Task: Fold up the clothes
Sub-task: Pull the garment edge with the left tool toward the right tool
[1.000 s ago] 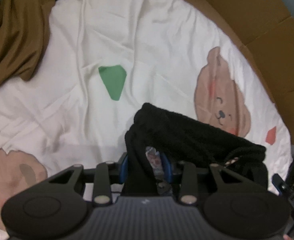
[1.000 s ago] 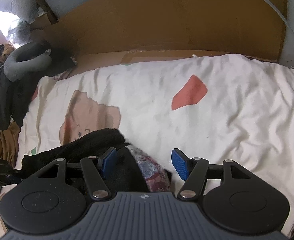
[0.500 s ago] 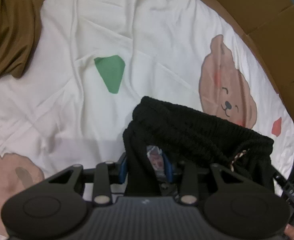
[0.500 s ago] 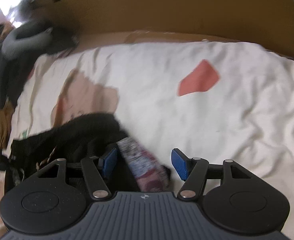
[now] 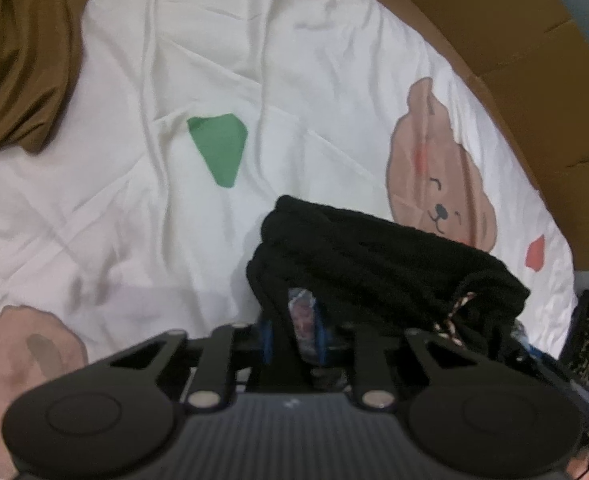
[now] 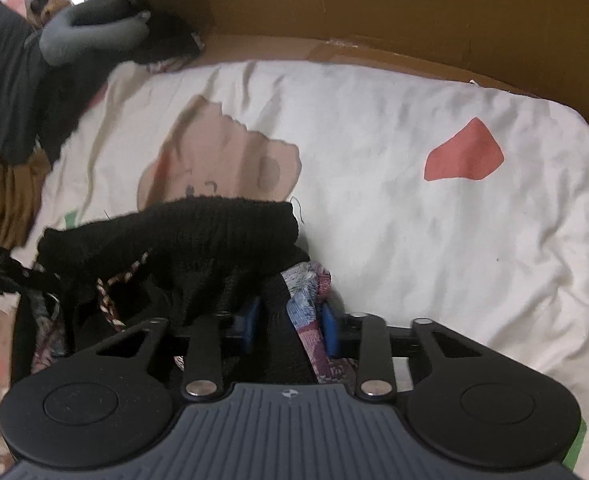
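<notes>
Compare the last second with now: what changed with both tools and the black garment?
Both tools are closing on the black garment: the right tool, wide open a second ago, now pinches its patterned edge; the left tool narrowed on the fabric between its pads. The bedsheet and brown cloth stayed put.

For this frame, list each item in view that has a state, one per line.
black knit garment: bunched, gripped at both ends
left gripper: jaws closing on the garment's cloth
right gripper: jaws closing on the garment's cloth
brown garment: crumpled, untouched
bedsheet: spread, wrinkled
</notes>
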Demonstrator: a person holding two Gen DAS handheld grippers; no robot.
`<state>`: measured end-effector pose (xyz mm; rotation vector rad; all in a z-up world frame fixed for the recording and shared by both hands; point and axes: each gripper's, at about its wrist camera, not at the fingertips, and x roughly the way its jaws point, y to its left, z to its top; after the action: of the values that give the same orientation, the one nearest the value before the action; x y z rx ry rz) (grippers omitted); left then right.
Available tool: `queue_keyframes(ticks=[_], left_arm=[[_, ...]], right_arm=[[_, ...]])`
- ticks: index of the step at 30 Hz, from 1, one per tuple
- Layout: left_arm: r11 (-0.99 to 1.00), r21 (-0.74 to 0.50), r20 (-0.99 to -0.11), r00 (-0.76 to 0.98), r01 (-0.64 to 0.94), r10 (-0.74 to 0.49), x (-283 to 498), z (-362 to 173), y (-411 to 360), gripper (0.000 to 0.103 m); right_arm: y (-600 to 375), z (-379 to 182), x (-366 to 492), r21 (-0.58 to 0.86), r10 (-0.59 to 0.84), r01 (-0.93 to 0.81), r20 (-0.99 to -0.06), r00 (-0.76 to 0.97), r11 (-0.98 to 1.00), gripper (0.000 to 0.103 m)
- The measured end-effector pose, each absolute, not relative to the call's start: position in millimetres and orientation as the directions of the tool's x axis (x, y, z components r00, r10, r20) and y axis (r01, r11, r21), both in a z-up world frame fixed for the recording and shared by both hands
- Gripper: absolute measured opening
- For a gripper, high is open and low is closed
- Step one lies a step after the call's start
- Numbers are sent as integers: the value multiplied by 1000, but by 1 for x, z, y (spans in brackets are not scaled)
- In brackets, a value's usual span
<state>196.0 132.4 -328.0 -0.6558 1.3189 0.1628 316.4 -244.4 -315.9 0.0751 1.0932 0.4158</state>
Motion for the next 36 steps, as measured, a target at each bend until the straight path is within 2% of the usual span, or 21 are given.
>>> queue_keyframes(ticks=[1,3,7,14,23,28,33,36], left_arm=[[813,-357,-928,275,-459,-252,196,-326,132,13],[819,-368,-921,292,-440,-258,197,-320,131,12],[821,-399,-904,325,-409,-278,206,-306,132,11],[830,-423,-878,391,-364,-276,236,-278,143,10],[890,-362,-885,403,-277,-235,289,-261,132,10],[903,-342,-889,400,-260,-221,316,-259,128,10],[948,-254,-924,339,-193,-178,340,-280,116,10],[957,-204,-940,315,-208,-132,339,-300,114,18]], right_arm=[[-242,-317,316,247,351,-293,-852,389,924,19],[-242,-315,316,223,329,-291,-856,398,930,14],[-249,-301,312,155,260,-255,-852,455,954,11],[-272,-257,303,100,202,-209,-809,552,973,10],[-281,-219,302,68,161,-168,-757,634,983,10],[-286,-216,316,39,121,-138,-750,650,990,10],[-289,-239,333,62,116,-107,-776,620,992,11],[-290,-265,337,135,157,-81,-802,576,987,14]])
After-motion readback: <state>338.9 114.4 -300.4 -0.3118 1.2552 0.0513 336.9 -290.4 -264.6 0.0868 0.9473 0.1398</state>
